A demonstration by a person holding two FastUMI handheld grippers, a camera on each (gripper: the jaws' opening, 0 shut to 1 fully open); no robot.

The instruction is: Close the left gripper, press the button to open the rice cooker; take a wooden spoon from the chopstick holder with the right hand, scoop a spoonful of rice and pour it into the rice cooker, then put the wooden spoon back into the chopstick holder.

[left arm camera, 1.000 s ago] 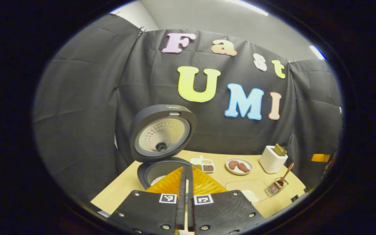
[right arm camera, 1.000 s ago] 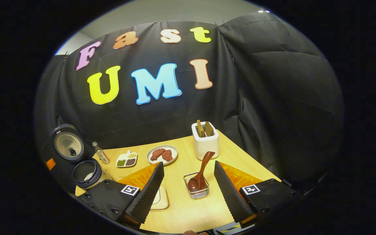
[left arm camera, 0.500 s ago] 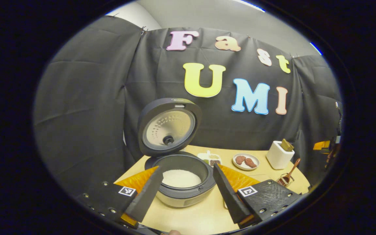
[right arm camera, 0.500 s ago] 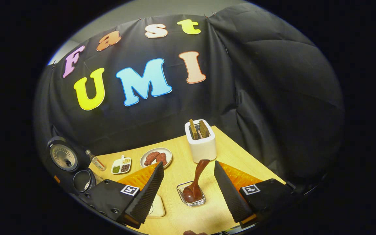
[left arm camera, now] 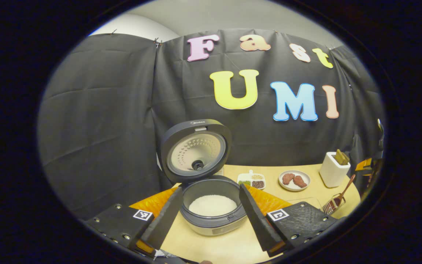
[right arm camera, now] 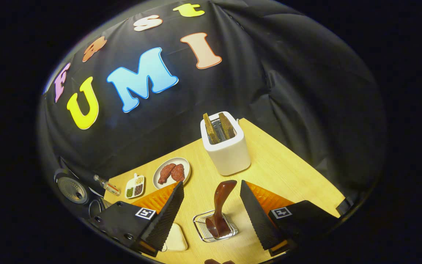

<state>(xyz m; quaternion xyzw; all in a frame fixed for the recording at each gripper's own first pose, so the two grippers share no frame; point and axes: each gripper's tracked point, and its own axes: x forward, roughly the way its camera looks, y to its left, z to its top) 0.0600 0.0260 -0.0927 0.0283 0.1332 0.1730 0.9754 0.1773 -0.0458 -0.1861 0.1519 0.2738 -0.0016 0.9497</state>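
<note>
Now, in the left gripper view, the left tool (left arm camera: 208,211) is hanging with its fingers spread wide on either side of the cooker (left arm camera: 213,209), touching nothing. The cooker is sitting on the surface (left arm camera: 211,249) with its lid (left arm camera: 195,150) standing upright and white rice (left arm camera: 213,204) lying in its pot. Further right, a divided dish (left arm camera: 252,179), a plate (left arm camera: 294,180) and a toaster (left arm camera: 334,169) are standing along the back. In the right gripper view, the right tool (right arm camera: 211,211) is hovering with its fingers spread, apart from the spoon (right arm camera: 219,209). The spoon is standing bowl-down in the wire holder (right arm camera: 215,226), its handle leaning up between the fingers. A pale tray (right arm camera: 176,238) is lying just left of the holder.
</note>
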